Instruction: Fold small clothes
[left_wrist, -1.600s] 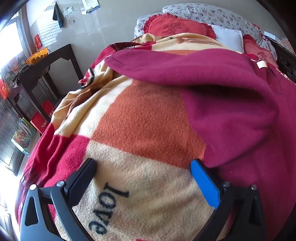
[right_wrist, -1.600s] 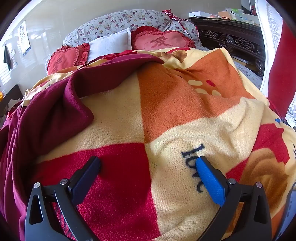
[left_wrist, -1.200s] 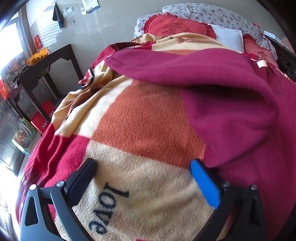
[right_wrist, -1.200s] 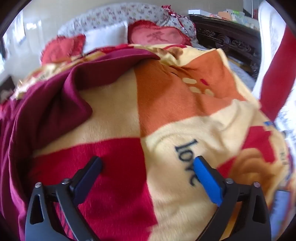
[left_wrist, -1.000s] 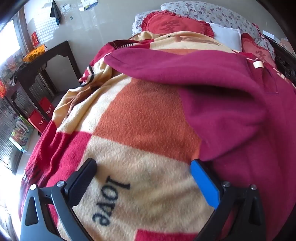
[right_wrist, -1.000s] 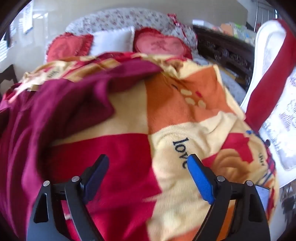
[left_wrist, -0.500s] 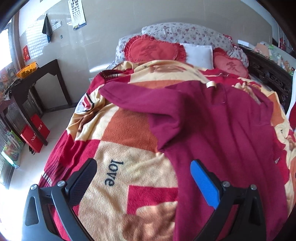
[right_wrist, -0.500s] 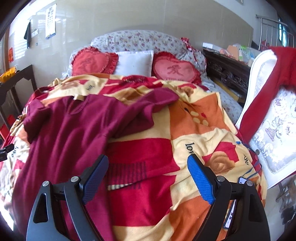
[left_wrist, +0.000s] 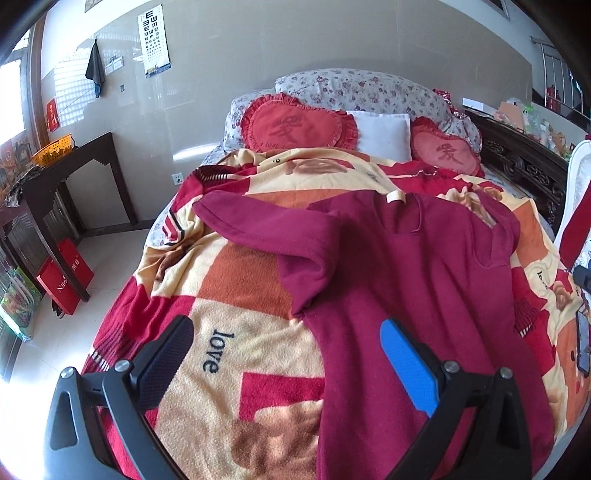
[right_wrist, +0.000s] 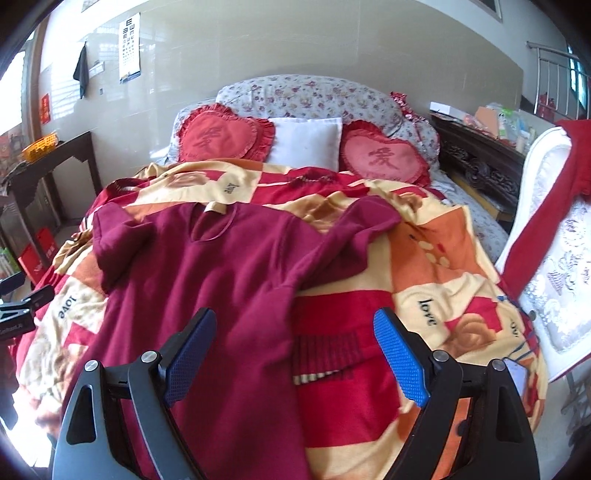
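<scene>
A dark red long-sleeved top lies spread face up on the patchwork blanket of a bed, collar toward the pillows, both sleeves bent outward. It also shows in the right wrist view. My left gripper is open and empty, held above the foot of the bed over the top's left edge. My right gripper is open and empty, held above the top's right side. Neither touches the cloth.
Two red heart cushions and a white pillow lie at the bed's head. A dark side table with an orange basket stands at left, red bags on the floor. A white chair with a red garment stands at right.
Both grippers have pulled back and up from close over the blanket, so the whole top and bed now show. Both stayed open and empty.
</scene>
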